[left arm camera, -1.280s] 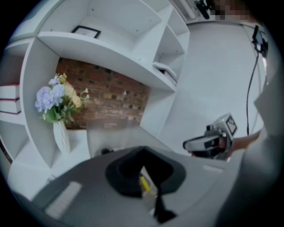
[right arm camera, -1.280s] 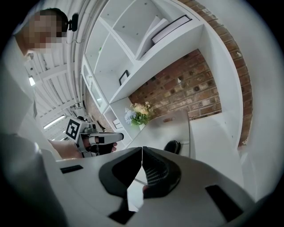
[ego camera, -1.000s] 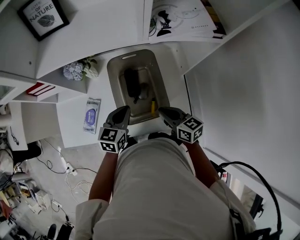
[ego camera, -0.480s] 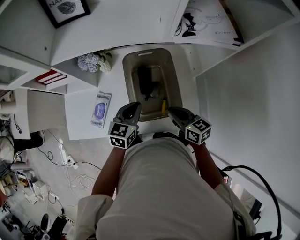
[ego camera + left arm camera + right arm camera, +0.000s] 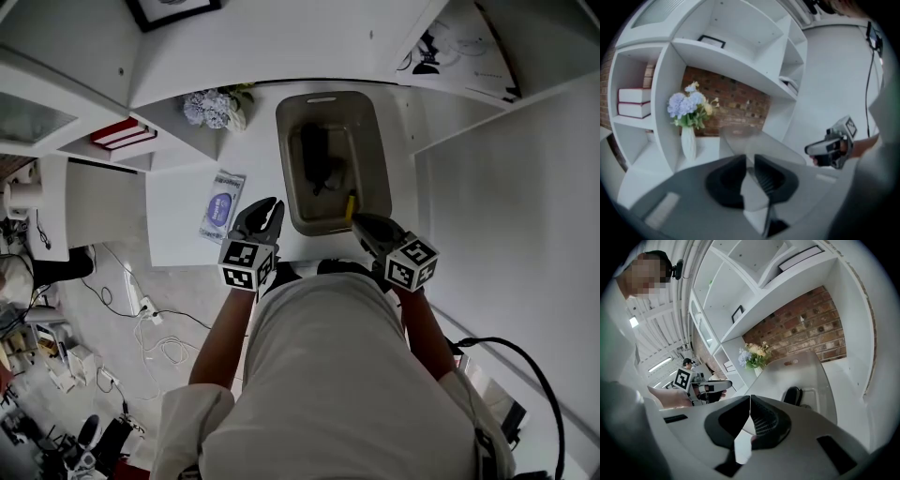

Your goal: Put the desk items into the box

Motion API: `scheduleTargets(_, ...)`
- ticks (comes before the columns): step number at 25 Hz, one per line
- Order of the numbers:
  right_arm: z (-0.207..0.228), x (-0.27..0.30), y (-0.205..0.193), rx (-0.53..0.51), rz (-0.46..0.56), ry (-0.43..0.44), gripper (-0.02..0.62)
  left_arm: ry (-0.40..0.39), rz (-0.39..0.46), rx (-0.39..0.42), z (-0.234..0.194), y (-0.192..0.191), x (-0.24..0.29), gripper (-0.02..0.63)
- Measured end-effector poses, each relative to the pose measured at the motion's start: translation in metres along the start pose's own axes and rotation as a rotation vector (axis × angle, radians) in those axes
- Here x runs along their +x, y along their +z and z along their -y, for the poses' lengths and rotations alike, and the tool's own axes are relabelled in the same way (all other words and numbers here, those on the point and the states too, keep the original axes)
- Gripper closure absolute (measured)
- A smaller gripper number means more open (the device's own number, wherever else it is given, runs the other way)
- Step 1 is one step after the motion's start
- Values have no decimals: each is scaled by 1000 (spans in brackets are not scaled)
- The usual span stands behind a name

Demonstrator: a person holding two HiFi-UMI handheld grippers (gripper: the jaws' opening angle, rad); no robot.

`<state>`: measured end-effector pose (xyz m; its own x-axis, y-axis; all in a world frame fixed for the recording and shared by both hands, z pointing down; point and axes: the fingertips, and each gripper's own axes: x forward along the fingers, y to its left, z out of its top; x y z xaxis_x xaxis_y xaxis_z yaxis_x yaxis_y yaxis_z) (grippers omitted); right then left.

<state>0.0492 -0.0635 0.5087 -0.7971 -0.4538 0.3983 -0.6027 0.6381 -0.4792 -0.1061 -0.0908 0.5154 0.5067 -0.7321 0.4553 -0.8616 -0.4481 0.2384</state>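
The grey box [image 5: 377,178] stands on the white desk with a black item [image 5: 314,150] and a yellow item [image 5: 351,201] inside it. A purple-and-white packet [image 5: 221,206] lies on the desk to the left of the box. My left gripper [image 5: 269,208] hovers between the packet and the box's near left corner. Its jaws are opening by a narrow gap with nothing between them [image 5: 750,161]. My right gripper [image 5: 360,223] is at the box's near right corner, shut and empty [image 5: 750,399]. The box [image 5: 820,380] and the black item [image 5: 792,394] also show in the right gripper view.
A vase of pale flowers [image 5: 214,106] stands in a shelf nook left of the box's far end [image 5: 689,110]. Red books [image 5: 122,134] lie on a shelf further left. White shelf walls [image 5: 441,122] close in the desk on the right. Cables lie on the floor [image 5: 141,309].
The head view has swung, so the box now sits further right and higher. My left gripper has shifted left off the box's near corner and its jaws have parted slightly. The right gripper stays shut.
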Motion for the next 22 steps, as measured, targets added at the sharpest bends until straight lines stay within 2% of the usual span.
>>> scheduleTargets(4,-9,8,-1,0,-6,2,594,34,-42,-4,-25,-19,-9,556)
scheduleTargets(9,-18,17,-3,-1,-17,0,594,58,-101,-3,-54,-47,-20,507)
scheduleTargets(22,-30,30,-10,9,-47,-25,594,163,-239,-3,-141,-117,-43,465)
